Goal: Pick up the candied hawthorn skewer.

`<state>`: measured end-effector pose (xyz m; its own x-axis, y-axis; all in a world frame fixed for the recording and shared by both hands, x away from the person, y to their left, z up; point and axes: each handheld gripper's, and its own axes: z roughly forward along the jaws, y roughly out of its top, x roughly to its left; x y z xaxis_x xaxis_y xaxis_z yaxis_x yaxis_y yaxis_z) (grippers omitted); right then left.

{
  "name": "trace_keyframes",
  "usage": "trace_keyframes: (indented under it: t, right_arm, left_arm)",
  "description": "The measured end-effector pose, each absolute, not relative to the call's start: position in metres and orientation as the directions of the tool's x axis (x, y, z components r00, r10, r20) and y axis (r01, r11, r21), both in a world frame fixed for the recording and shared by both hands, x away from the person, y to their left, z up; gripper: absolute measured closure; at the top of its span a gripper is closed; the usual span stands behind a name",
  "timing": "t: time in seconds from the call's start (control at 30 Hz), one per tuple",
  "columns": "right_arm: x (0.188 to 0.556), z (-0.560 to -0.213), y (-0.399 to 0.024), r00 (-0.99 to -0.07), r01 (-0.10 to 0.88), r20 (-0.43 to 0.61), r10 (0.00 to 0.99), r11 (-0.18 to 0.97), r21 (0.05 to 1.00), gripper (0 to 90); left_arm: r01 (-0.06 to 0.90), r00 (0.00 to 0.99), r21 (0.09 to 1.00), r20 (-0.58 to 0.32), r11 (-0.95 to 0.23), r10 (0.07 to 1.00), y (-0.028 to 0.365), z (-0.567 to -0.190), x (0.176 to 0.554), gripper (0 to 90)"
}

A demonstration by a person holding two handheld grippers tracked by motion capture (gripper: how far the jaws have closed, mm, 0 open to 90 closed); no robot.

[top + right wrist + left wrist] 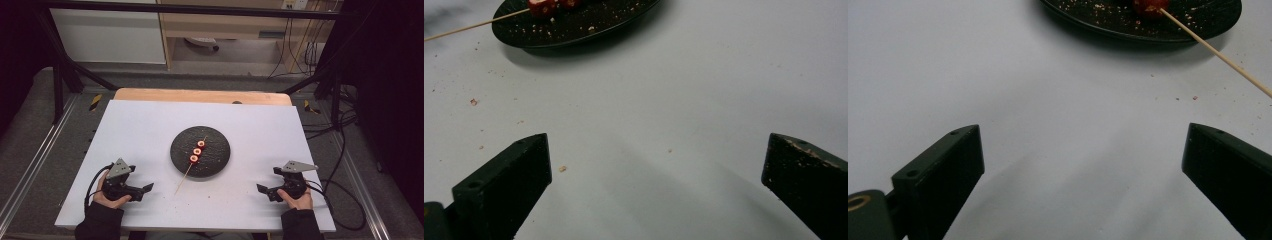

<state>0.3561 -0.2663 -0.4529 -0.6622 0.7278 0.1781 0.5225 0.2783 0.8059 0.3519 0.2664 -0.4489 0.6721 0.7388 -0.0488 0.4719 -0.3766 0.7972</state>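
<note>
A round black plate (215, 157) lies at the middle of the white table. On it rests a wooden skewer (184, 177) with three red pieces (197, 151); its bare end sticks out over the plate's near rim onto the table. In the left gripper view the plate (1118, 22) and skewer (1228, 62) sit at the top right. In the right gripper view the plate (574, 30) and skewer (469, 27) sit at the top left. My left gripper (145, 191) rests open at the near left. My right gripper (262, 190) rests open at the near right. Both hold nothing.
Crumbs (473, 102) are scattered on the white tabletop (140, 125) around the plate. A wooden board edge (200, 95) shows behind the table. Black frame bars, cables (345, 150) and furniture stand beyond and to the right.
</note>
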Motion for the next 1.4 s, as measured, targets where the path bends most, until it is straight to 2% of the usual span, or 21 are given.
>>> trace_keyframes:
  t: [0.73, 1.13, 1.4]
  right_arm:
    - [0.357, -0.452, -0.267, -0.664, 0.517, 0.178, 0.727, 0.273, 0.811, 0.4]
    - [0.357, -0.453, -0.267, -0.657, 0.522, 0.169, 0.734, 0.282, 0.805, 0.4]
    - [0.357, -0.453, -0.266, -0.654, 0.528, 0.169, 0.738, 0.284, 0.800, 0.4]
  left_arm:
    - [0.464, 0.681, 0.790, -0.028, -0.401, 0.731, 0.246, -0.436, 0.353, 2.7]
    - [0.478, 0.688, 0.777, -0.042, -0.409, 0.724, 0.216, -0.419, 0.358, 3.2]
    - [0.488, 0.697, 0.755, -0.033, -0.439, 0.717, 0.190, -0.410, 0.363, 7.9]
